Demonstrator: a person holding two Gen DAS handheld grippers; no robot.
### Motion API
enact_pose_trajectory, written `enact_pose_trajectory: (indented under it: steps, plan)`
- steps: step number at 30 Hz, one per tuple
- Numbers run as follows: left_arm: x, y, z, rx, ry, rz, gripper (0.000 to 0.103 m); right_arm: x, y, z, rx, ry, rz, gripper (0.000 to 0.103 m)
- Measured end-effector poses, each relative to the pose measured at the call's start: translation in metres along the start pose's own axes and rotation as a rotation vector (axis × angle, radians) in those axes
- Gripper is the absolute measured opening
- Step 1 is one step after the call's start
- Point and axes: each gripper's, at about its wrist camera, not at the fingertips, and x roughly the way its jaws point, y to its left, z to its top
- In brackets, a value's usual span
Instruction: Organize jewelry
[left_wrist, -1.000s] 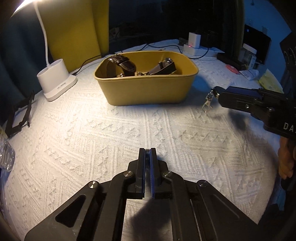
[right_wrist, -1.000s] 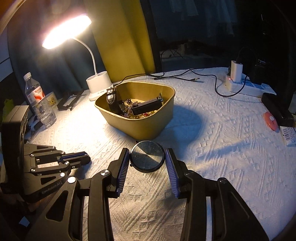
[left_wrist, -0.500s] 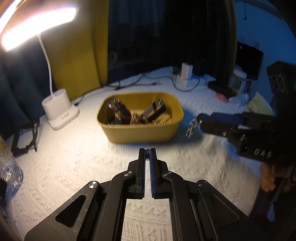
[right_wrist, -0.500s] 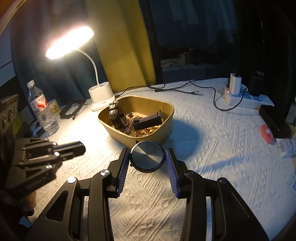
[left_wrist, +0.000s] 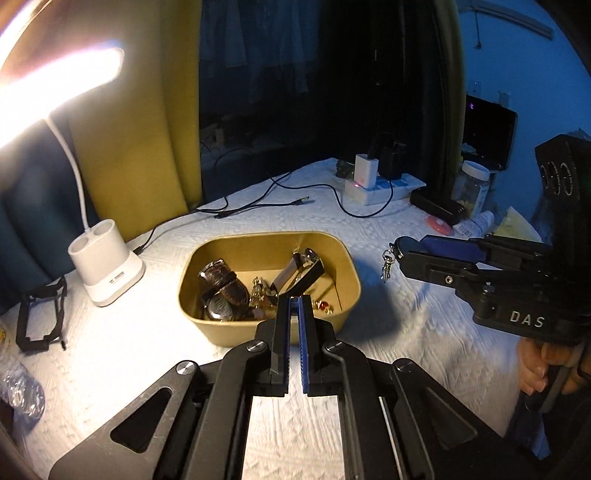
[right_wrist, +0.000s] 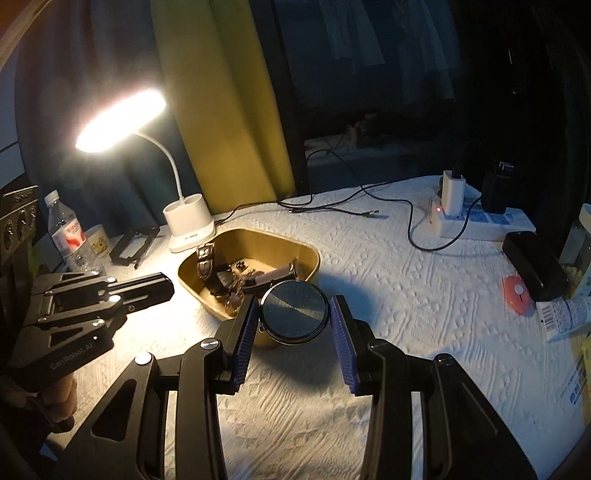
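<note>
Your left gripper (left_wrist: 294, 301) was held above the table with its two fingers (left_wrist: 281, 325) drawn together, only a thin slit between the pads, nothing between them. Your right gripper (right_wrist: 293, 314) sat level beside it, its blue-padded fingers (right_wrist: 341, 343) spread and closed on a round black disc (right_wrist: 294, 312) that they carried edge to edge. In the left view that gripper came in from the right, tips pointing left, and your right hand (left_wrist: 541, 369) was wrapped around its handle below.
</note>
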Motion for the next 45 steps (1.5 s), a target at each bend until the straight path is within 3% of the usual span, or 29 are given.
enact_pose_trajectory:
  steps: [7,14,19,28,45]
  plan:
    - [0.024,0.010,0.004,-0.033,0.011,-0.014,0.005,0.011,0.001,0.013,-0.016,-0.005,0.002,0.040]
    - [0.048,0.026,0.002,-0.094,0.093,-0.059,0.006,0.028,0.009,0.021,-0.044,0.013,0.005,0.040]
    - [0.044,0.033,0.001,-0.115,0.073,-0.065,0.029,0.042,0.010,0.020,-0.052,0.049,-0.009,0.040]
    - [0.038,0.043,-0.003,-0.137,0.052,-0.060,0.029,0.063,0.014,0.019,-0.076,0.111,-0.026,0.040]
    - [0.026,0.050,-0.003,-0.153,0.032,-0.032,0.029,0.052,0.021,0.022,-0.076,0.094,-0.041,0.040]
